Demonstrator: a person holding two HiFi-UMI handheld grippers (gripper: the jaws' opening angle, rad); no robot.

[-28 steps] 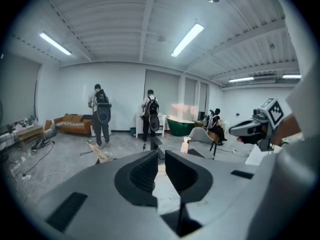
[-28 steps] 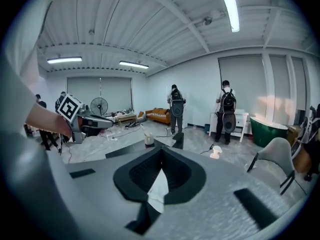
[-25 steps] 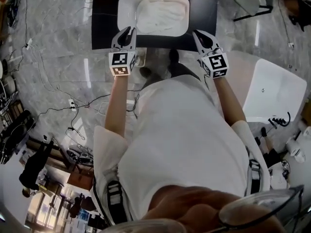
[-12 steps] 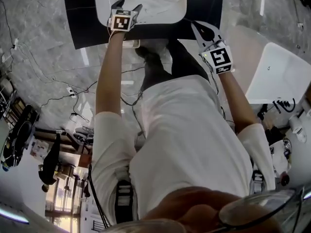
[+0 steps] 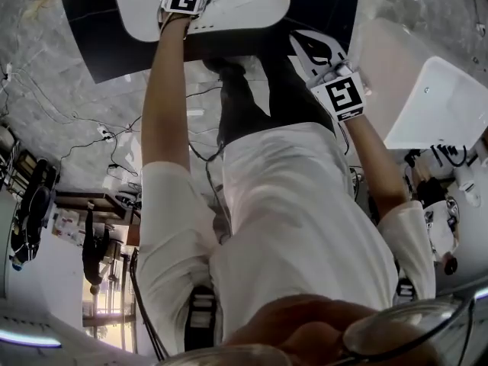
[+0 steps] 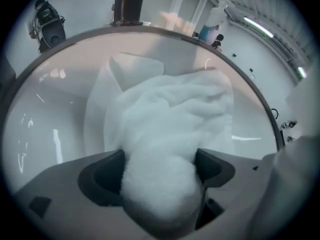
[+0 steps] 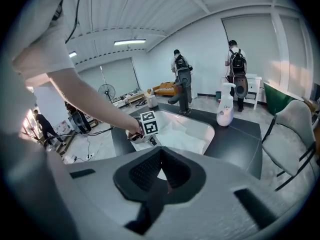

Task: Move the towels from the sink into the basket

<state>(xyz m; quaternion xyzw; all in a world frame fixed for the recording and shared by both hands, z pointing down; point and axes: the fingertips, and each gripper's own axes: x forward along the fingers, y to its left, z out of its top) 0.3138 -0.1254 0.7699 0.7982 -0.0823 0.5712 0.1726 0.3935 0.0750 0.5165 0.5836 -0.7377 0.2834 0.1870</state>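
Your left gripper (image 6: 159, 171) has dropped from the counter edge into the white sink (image 6: 45, 129). Its jaws have just spread wide to straddle the heaped white towel (image 6: 170, 109), which bulges between them, ready for the pinch. Your right gripper (image 7: 160, 176) waits closed and empty above the counter, clear of the reach. You have one sink, one pump bottle (image 7: 225, 106) and one towel mound; its layers can't be counted.
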